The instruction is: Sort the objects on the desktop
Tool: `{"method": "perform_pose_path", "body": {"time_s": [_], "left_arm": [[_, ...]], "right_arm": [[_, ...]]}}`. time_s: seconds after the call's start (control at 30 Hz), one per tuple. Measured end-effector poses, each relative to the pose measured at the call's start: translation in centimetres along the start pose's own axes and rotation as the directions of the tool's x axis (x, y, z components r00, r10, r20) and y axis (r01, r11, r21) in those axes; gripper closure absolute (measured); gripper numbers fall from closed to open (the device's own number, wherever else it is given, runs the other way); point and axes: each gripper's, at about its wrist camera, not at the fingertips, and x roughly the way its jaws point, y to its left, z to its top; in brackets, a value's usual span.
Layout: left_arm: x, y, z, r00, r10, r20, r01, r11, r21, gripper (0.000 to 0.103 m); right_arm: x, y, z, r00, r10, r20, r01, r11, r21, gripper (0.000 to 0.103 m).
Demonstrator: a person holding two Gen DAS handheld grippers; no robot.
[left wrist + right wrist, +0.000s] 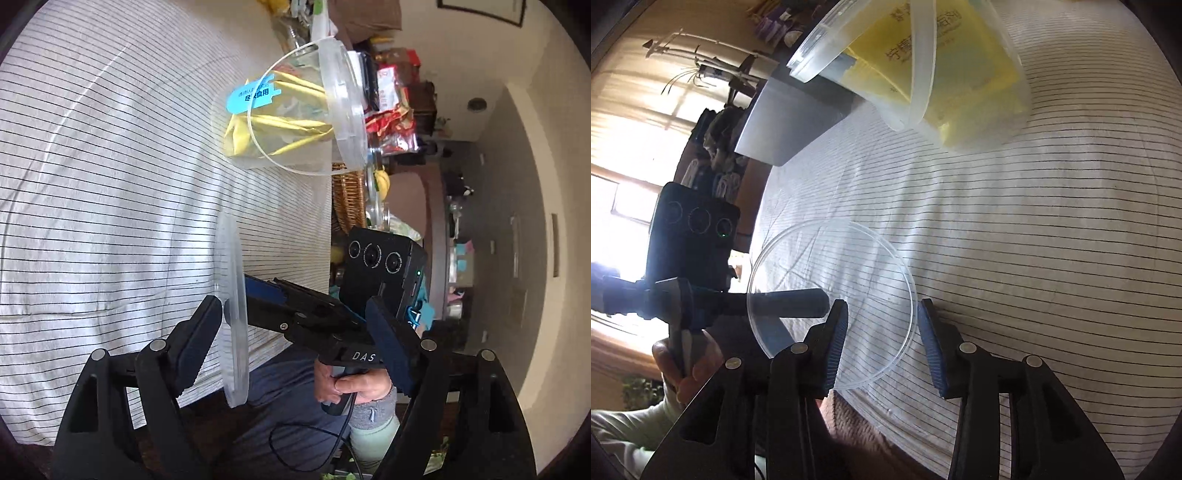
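Observation:
A clear round plastic lid (232, 317) stands on edge between the two grippers; in the right wrist view it (871, 266) shows as a transparent disc over the striped cloth. My left gripper (295, 332) is open, and its left finger (199, 339) touches the lid's rim. My right gripper (882, 332) is open with the lid's lower edge between its fingers; whether they touch it I cannot tell. A clear plastic tub (295, 110) with a thin handle lies tilted on the cloth, filled with yellow packets (956, 62). A blue label (251, 94) is on its side.
A white cloth with thin dark stripes (1034, 240) covers the table. A wicker basket (347, 199), snack bags (391, 122) and bananas crowd one table edge. A grey flat object (790, 118) lies beside the tub. The right gripper's body (380, 266) shows in the left view.

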Motion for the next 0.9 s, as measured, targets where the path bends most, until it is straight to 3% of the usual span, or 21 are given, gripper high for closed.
{"method": "perform_pose_path", "body": {"time_s": [0.03,0.1,0.17,0.2,0.27,0.33,0.37,0.4,0.47,0.53,0.57,0.6,0.63,0.67,0.73,0.9], "left_arm": [[0.0,0.1,0.2,0.999,0.031,0.008,-0.031,1.0,-0.003,0.037],[0.0,0.7,0.5,0.993,0.121,0.012,-0.121,0.993,-0.003,0.071],[0.4,2.0,0.7,0.983,0.182,0.015,-0.182,0.983,-0.022,0.096],[0.4,2.8,0.8,0.982,0.188,0.016,-0.187,0.981,-0.041,0.098],[0.0,4.1,0.7,0.991,0.131,0.028,-0.128,0.988,-0.09,0.098],[-0.4,4.4,0.5,0.997,0.06,0.057,-0.053,0.992,-0.112,0.099],[-0.5,4.5,0.4,0.998,-0.008,0.069,0.017,0.992,-0.123,0.099],[-0.7,4.4,0.3,0.995,-0.057,0.084,0.068,0.988,-0.137,0.099],[-0.4,3.8,0.2,0.978,-0.189,0.093,0.201,0.97,-0.14,0.098],[0.1,2.9,0.0,0.967,-0.238,0.09,0.249,0.959,-0.134,0.098],[0.3,2.4,0.0,0.962,-0.259,0.088,0.269,0.954,-0.13,0.099],[0.5,1.9,0.0,0.959,-0.27,0.085,0.279,0.952,-0.125,0.099],[0.6,1.3,0.3,0.958,-0.274,0.081,0.282,0.953,-0.113,0.098],[0.4,0.6,0.8,0.961,-0.266,0.079,0.273,0.958,-0.092,0.099],[0.4,-1.4,1.9,0.964,-0.256,0.069,0.259,0.965,-0.044,0.099],[0.9,-7.8,6.8,0.986,-0.156,0.054,0.149,0.983,0.109,0.097]], "right_arm": [[-0.1,-0.2,0.0,1.0,-0.004,0.002,0.004,1.0,0.003,0.067],[-0.4,-0.3,-0.3,1.0,-0.011,0.006,0.01,1.0,0.005,0.067],[-0.5,-0.3,-0.4,1.0,-0.011,0.011,0.011,1.0,0.016,0.066],[-0.8,-0.6,-0.5,1.0,-0.009,0.013,0.009,1.0,0.025,0.066],[-1.4,-1.0,-0.6,1.0,-0.001,0.026,0.0,0.998,0.057,0.06],[-2.2,-1.8,-1.0,0.998,0.035,0.055,-0.041,0.992,0.116,0.046],[-2.6,-2.3,-1.2,0.996,0.059,0.074,-0.07,0.986,0.153,0.042],[-3.0,-2.8,-1.5,0.992,0.088,0.095,-0.104,0.977,0.186,0.035],[-3.5,-3.3,-1.6,0.98,0.149,0.136,-0.178,0.955,0.235,0.032],[-4.0,-3.1,-1.3,0.956,0.226,0.184,-0.268,0.931,0.248,0.033],[-4.6,-2.9,-1.2,0.942,0.257,0.217,-0.307,0.92,0.244,0.035],[-5.2,-2.6,-1.2,0.926,0.285,0.246,-0.342,0.911,0.232,0.049],[-5.9,-2.2,-1.0,0.912,0.305,0.273,-0.367,0.905,0.214,0.07],[-6.4,-1.5,-0.7,0.903,0.317,0.291,-0.38,0.905,0.193,0.075],[-7.8,-0.3,0.0,0.894,0.311,0.323,-0.371,0.917,0.145,0.081],[-10.8,2.0,3.7,0.883,0.272,0.382,-0.318,0.946,0.06,0.082]]}}
